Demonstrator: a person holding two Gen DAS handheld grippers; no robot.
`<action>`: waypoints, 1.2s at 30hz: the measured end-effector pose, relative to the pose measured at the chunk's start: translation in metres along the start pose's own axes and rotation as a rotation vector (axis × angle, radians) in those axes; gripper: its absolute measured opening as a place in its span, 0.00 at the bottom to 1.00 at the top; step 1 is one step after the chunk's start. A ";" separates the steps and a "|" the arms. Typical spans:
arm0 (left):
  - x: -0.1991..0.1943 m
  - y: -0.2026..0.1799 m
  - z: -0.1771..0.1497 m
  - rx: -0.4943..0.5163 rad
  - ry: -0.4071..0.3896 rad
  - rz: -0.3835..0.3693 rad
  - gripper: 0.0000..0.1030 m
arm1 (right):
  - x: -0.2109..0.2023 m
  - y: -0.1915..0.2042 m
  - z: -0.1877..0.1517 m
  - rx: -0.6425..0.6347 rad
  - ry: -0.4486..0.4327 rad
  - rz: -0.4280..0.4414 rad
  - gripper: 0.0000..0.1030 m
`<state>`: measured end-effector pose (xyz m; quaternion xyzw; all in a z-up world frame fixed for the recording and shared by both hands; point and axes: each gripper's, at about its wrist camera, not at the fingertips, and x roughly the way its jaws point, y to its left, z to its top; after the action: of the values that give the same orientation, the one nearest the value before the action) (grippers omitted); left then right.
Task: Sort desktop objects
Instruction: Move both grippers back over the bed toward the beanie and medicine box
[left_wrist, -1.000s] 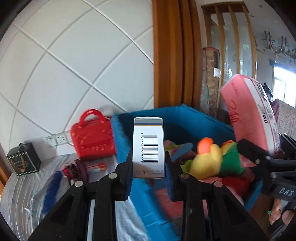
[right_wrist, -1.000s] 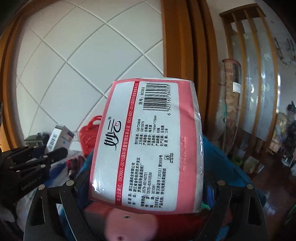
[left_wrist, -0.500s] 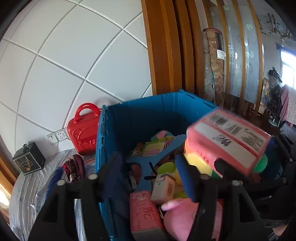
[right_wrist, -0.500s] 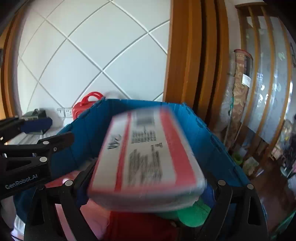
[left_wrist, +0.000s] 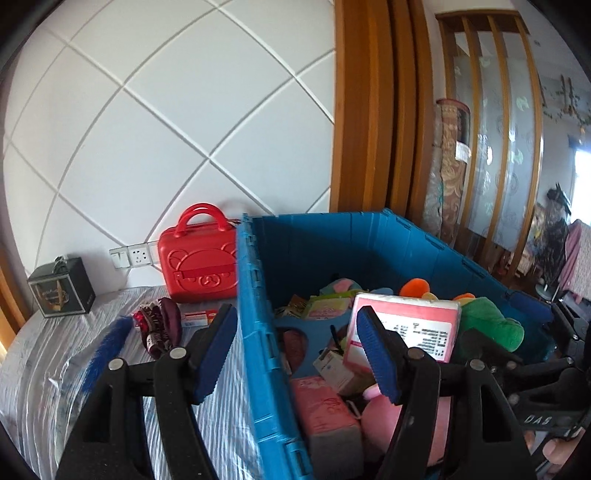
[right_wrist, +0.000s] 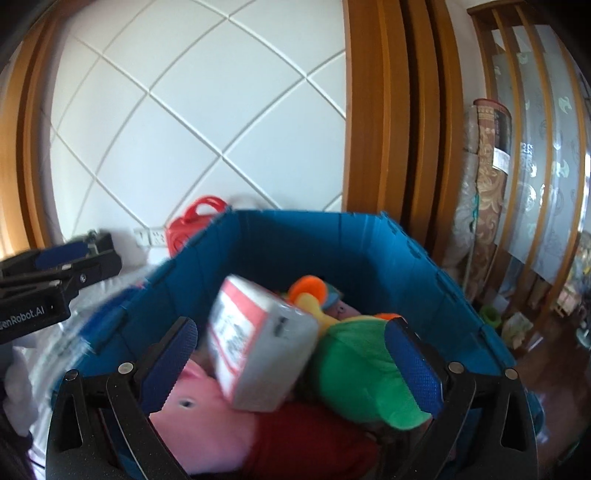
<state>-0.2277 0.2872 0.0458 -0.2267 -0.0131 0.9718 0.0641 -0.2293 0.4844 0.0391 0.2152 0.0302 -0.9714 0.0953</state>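
A blue plastic crate (left_wrist: 258, 295) stands on the covered table, filled with toys and packs; it also shows in the right wrist view (right_wrist: 295, 236). A pink tissue pack (left_wrist: 410, 332) lies loose in it on the toys, blurred in the right wrist view (right_wrist: 258, 339). A small white box (left_wrist: 332, 369) lies beside it in the crate. My left gripper (left_wrist: 295, 354) is open and empty, straddling the crate's left wall. My right gripper (right_wrist: 291, 365) is open and empty above the crate's near side. A green plush (right_wrist: 362, 369) lies between its fingers, lower down.
A red bear case (left_wrist: 199, 262), a dark gift box (left_wrist: 61, 291), a blue brush (left_wrist: 107, 347), a dark red pouch (left_wrist: 162, 325) and a small red-white box (left_wrist: 199, 315) sit on the striped table cover (left_wrist: 37, 369). A tiled wall and wooden frame stand behind.
My left gripper opened and dropped the small barcode box into the crate. My right gripper opened and let the pink tissue pack fall into the crate.
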 end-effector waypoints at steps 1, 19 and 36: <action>-0.003 0.010 -0.001 -0.015 -0.002 0.000 0.65 | -0.004 0.006 0.002 0.005 -0.013 0.008 1.00; -0.028 0.300 -0.062 -0.151 0.106 0.185 0.65 | 0.001 0.236 0.040 0.057 -0.086 0.215 1.00; 0.107 0.423 -0.069 -0.151 0.300 0.187 0.65 | 0.228 0.344 0.018 -0.007 0.302 0.237 1.00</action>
<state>-0.3426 -0.1190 -0.0860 -0.3734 -0.0551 0.9250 -0.0426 -0.3709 0.1061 -0.0474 0.3604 0.0221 -0.9099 0.2043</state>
